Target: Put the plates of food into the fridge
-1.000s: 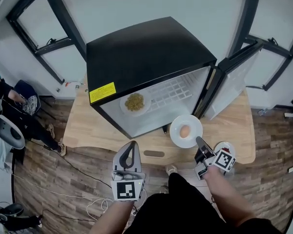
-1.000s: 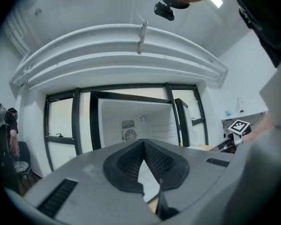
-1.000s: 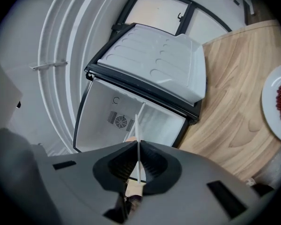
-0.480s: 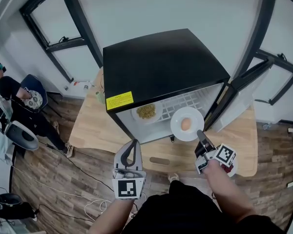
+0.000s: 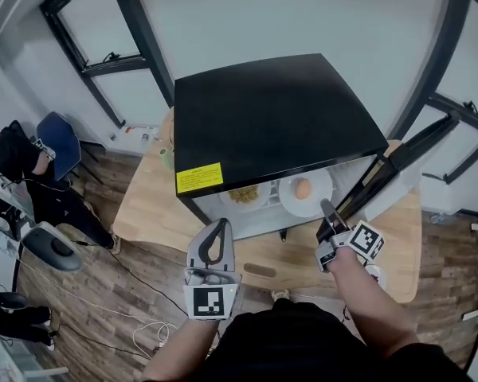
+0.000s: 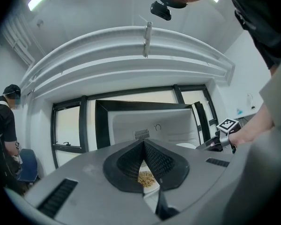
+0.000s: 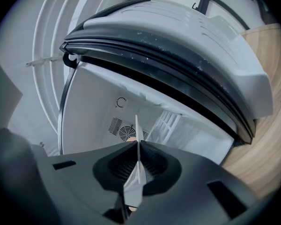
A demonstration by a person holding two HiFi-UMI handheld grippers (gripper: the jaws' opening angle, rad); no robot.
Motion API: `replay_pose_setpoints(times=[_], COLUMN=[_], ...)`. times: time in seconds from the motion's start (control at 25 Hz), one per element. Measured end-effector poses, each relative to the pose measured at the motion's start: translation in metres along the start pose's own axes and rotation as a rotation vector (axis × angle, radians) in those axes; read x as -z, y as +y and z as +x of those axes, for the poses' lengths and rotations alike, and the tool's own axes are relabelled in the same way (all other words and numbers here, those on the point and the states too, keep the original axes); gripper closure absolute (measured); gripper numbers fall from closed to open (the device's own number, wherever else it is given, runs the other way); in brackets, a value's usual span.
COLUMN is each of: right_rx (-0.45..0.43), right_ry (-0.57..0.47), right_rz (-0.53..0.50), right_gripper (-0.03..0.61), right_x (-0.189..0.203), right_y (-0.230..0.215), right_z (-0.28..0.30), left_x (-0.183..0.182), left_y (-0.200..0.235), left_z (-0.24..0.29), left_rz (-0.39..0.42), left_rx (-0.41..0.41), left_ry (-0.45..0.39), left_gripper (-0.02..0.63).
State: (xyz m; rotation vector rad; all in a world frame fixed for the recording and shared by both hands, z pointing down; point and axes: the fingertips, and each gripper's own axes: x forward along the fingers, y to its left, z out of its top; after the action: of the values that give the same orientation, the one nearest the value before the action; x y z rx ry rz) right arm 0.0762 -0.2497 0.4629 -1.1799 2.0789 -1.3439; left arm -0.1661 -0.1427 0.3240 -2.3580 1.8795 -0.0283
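Observation:
A black mini fridge (image 5: 271, 118) stands open on a wooden table (image 5: 143, 205). Inside it, on the left, sits a white plate of yellowish food (image 5: 243, 194), which also shows in the left gripper view (image 6: 146, 179). My right gripper (image 5: 325, 208) is shut on the near rim of a white plate with a round tan piece of food (image 5: 305, 191), held at the fridge's opening on the right. The right gripper view shows that plate edge-on (image 7: 137, 139) between the right gripper's (image 7: 136, 150) jaws. My left gripper (image 5: 220, 225) hangs before the fridge, shut on nothing (image 6: 144, 144).
The fridge door (image 5: 398, 177) swings out to the right. Another small plate (image 5: 374, 271) lies on the table by my right hand, mostly hidden. A person (image 5: 12, 153) and a chair (image 5: 56, 134) are at the left, and cables run across the wooden floor.
Both grippers have moved forward toward the fridge. The plate in the right gripper has gone from over the table's front to the fridge's opening.

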Motion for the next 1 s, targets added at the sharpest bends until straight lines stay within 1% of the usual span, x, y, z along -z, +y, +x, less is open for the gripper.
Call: replay_pose_setpoints(times=[0.28, 0.44, 0.56, 0.64, 0.72, 0.84, 0.96, 1.0], right_rx=[-0.020, -0.013, 0.018, 0.058, 0.109, 0.186, 0.251, 0.273], right_ry=[0.017, 0.023, 0.035, 0.053, 0.076, 0.118, 0.156, 0.162], right_rz=[0.007, -0.042, -0.131, -0.207, -0.295, -0.430, -0.513, -0.534], right_gripper=[0.543, 0.543, 0.543, 0.540, 0.524, 0.475, 0.378, 0.359], right_x=[-0.008, -0.015, -0.017, -0.017, -0.015, -0.012, -0.008, -0.008], right_y=[-0.002, 0.001, 0.003, 0.002, -0.001, -0.008, -0.014, -0.015], right_z=[0.033, 0.047, 0.056, 0.060, 0.063, 0.066, 0.068, 0.067], left_x=[0.003, 0.003, 0.004, 0.003, 0.003, 0.002, 0.001, 0.001], left_y=[0.006, 0.005, 0.006, 0.010, 0.014, 0.017, 0.016, 0.016], left_z=[0.013, 0.021, 0.024, 0.026, 0.026, 0.026, 0.023, 0.022], left_rz=[0.021, 0.006, 0.025, 0.033, 0.020, 0.013, 0.012, 0.013], left_rx=[-0.024, -0.026, -0.022, -0.028, -0.044, -0.054, -0.052, -0.051], left_ry=[0.015, 0.008, 0.018, 0.019, 0.018, 0.008, 0.008, 0.010], left_gripper=[0.609, 0.610, 0.609, 0.609, 0.610, 0.609, 0.609, 0.609])
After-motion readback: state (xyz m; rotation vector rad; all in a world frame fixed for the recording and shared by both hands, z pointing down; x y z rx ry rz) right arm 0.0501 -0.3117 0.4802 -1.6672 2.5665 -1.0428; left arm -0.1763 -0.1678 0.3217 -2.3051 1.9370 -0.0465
